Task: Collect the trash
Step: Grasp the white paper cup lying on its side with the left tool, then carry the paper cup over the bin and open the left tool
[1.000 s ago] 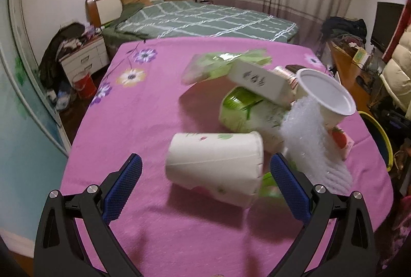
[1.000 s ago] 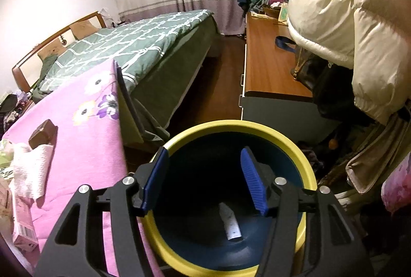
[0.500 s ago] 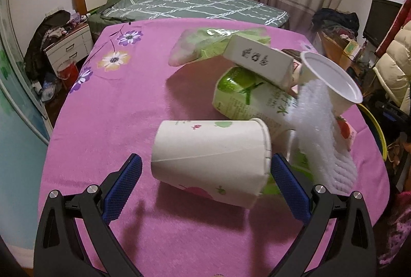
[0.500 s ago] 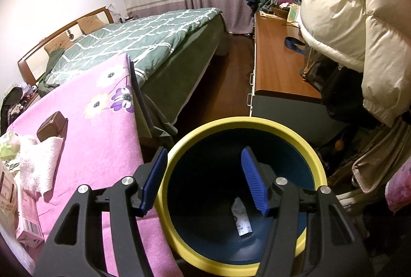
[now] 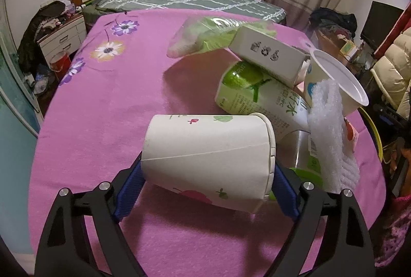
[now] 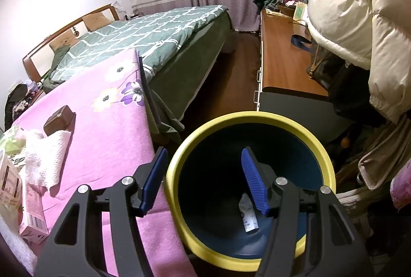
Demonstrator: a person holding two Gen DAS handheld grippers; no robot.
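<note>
We see left gripper (image 5: 205,189) closing round cup (image 5: 208,159); right gripper (image 6: 204,179) open, empty, over bin (image 6: 177,156).

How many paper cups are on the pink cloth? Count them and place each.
2. One cup lies on its side between the left gripper's closing pads; another tilts atop the pile. More may be hidden.

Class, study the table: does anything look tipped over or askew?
Yes. The paper cup lies on its side between the closing left gripper jaws, and a white carton rests tilted atop the green carton.
</note>
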